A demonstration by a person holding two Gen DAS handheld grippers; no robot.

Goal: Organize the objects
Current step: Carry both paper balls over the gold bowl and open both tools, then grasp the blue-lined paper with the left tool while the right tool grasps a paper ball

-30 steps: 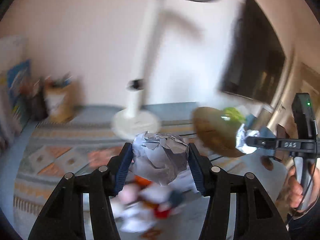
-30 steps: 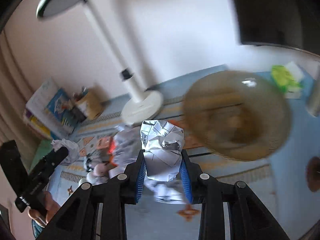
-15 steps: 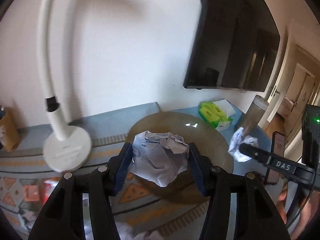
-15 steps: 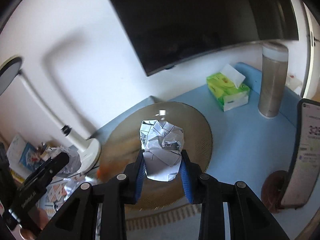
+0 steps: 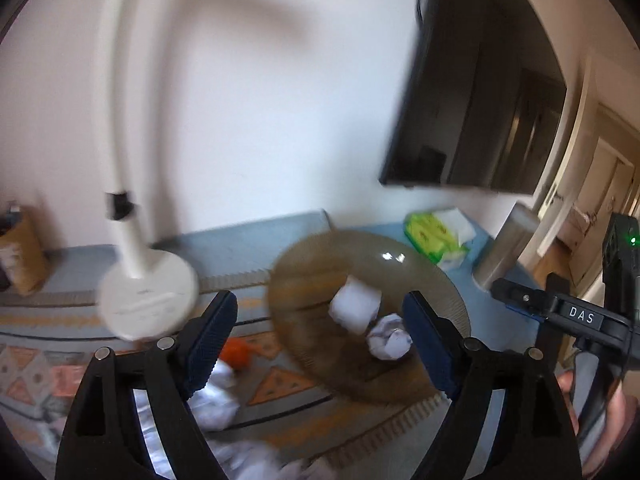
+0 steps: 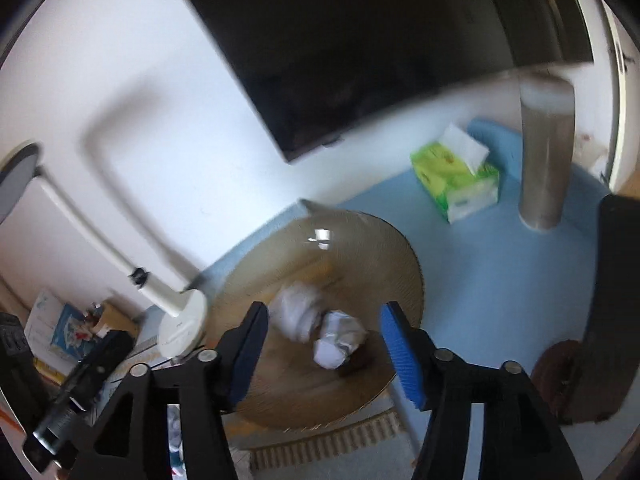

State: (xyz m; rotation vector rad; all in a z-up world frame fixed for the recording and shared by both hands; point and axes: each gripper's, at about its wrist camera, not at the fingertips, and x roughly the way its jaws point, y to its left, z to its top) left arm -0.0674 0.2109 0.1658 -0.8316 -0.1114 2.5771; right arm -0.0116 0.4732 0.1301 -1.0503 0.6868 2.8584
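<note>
**Two paper balls lie in the brown plate, both my grippers are empty**

My left gripper (image 5: 320, 336) is spread wide and holds nothing. Between its blue pads (image 5: 210, 334) I see the brown glass plate (image 5: 304, 280), and inside it lie two crumpled paper balls: one white ball (image 5: 355, 307) is more to the back, the other ball (image 5: 390, 337) touches it and lies closer to my right pad. Both are a little blurred.

My right gripper (image 6: 322, 346) is also released, its fingers are far from each other and nothing is between the pads. From this side the same plate (image 6: 360, 240) is below the gripper, with the first paper ball (image 6: 298, 312) to the left and the second ball (image 6: 340, 338) just beside it, in contact.

The plate stands on a patterned cloth (image 5: 280, 388), partly over the blue table (image 6: 480, 280). More crumpled paper (image 5: 214, 400) lies on the cloth near my left finger, outside the plate, and a small orange thing (image 5: 238, 354) is next to it. The white lamp base (image 5: 148, 300) stands left of the plate. Behind the plate are a green tissue pack (image 6: 456, 180) and a tall metal cylinder (image 6: 544, 152), well apart from the paper. A black screen (image 6: 360, 40) hangs on the wall.
</note>
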